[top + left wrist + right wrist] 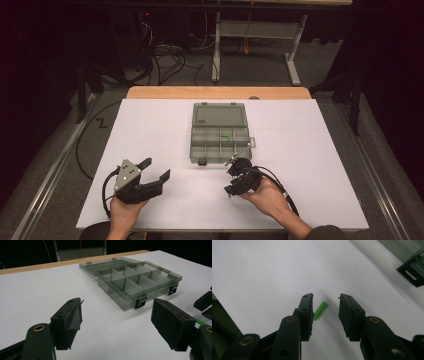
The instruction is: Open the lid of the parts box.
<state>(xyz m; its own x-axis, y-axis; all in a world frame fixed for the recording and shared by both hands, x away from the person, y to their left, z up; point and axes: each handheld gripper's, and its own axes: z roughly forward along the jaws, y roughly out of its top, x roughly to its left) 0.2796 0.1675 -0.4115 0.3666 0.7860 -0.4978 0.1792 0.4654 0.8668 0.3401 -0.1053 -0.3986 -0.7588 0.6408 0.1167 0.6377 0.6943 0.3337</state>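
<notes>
Right gripper [325, 298] jaws part-open astride small ribbed green plastic peg [320, 310], lying flat toward one o'clock, ungripped. Left gripper [116, 312] wide open, empty.

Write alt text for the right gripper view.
A small green plastic piece lies on the white table between the right gripper's two black jaws, which stand apart around it without pressing on it. A black latch of the clear compartment box shows at the upper right corner.
</notes>
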